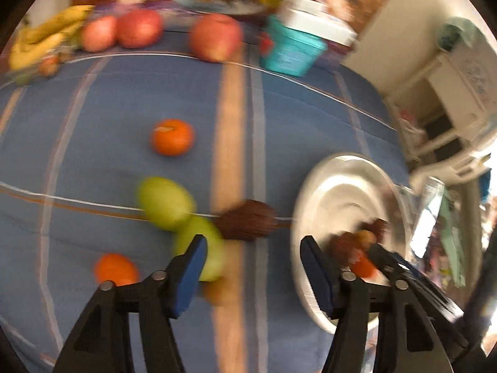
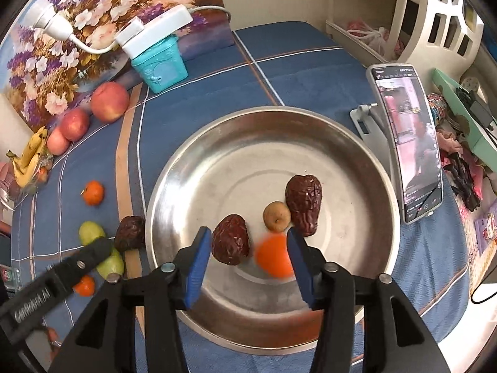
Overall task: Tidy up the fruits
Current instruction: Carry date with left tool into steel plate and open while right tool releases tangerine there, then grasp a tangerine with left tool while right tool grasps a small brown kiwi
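Note:
In the right wrist view a steel bowl (image 2: 341, 143) holds two wrinkled red dates (image 2: 231, 242) (image 2: 306, 205), a small brown round fruit (image 2: 277, 216) and a blurred orange (image 2: 275, 256). My right gripper (image 2: 248, 233) hangs open over the bowl, and the orange is loose beside its right finger. Left of the bowl on the blue cloth lie a third date (image 1: 248, 220), two green fruits (image 1: 166, 202) (image 1: 202, 248) and two oranges (image 1: 172, 136) (image 1: 116, 269). My left gripper (image 1: 252, 241) is open and holds nothing, low over the cloth between the green fruit and the bowl (image 1: 341, 192).
Three apples (image 2: 109, 101) and bananas (image 2: 29, 158) sit at the far left by a floral panel. A teal box (image 2: 160, 65) under a white power strip stands at the back. A phone on a stand (image 2: 407, 143) is right of the bowl, with clutter and a white shelf beyond.

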Tool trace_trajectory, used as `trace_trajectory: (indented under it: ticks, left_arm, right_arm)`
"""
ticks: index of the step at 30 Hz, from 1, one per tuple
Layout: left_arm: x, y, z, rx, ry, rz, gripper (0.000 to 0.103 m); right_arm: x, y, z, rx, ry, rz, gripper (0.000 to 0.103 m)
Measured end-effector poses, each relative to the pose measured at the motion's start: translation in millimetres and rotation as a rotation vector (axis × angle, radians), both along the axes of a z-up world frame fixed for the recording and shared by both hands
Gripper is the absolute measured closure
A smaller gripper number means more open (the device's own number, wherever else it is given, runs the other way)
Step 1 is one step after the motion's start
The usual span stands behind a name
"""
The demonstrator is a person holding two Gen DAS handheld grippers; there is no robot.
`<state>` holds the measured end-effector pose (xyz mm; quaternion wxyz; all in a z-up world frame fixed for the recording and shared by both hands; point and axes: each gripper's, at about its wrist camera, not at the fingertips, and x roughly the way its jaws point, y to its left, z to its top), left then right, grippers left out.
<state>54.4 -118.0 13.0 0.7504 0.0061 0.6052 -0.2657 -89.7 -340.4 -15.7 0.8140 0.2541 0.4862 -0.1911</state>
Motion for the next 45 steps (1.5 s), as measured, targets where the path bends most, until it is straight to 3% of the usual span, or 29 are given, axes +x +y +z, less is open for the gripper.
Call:
trace_trajectory:
  ticks: [4,9,15,21,24,31,35,38,45]
  left_arm:
    - [18.1,29.8,0.7,0.064,-0.017,0.082,0.024]
    - [32.2,59.3,6.4,0.168,-0.101,0.127,0.007]
    - [47.9,99.5,17.6,0.190,-0.136,0.195,0.001]
    - [55.5,123.9,20.0,0.230,-0.165,0.233,0.000]
    - [54.3,123.8,14.9,0.216,-0.138,0.220,0.000]
    - [49.2,106.3,-21.5,0.166,0.024,0.143,0.000]
    - [46.3,100.8,-35.0,0.132,0.089,0.135,0.004]
    - [43.2,95.6,-37.9,0.138,0.096,0.117,0.023]
    - [35.8,81.3,-37.2,0.114,0.112,0.065,0.048]
  right_arm:
    - [2.9,7.6,1.5,-0.018,0.004,0.012,0.041]
    - [16.4,35.4,9.0,-0.020,-0.041,0.099,0.040]
    - [37.8,84.2,12.8,0.012,-0.072,0.259,0.040]
    - [49.9,123.6,4.3,0.023,-0.035,0.359,0.040]
    - [53.3,130.4,-2.8,0.025,-0.003,0.375,0.040]
    - [57.4,134.3,-26.8,0.054,0.087,0.374,0.040]
    - [56.8,135.3,-30.7,0.063,0.098,0.369,0.042]
    - [62.3,136.9,-30.7,0.069,0.093,0.381,0.054]
    - [64.9,147.2,-33.0,0.083,0.090,0.427,0.073]
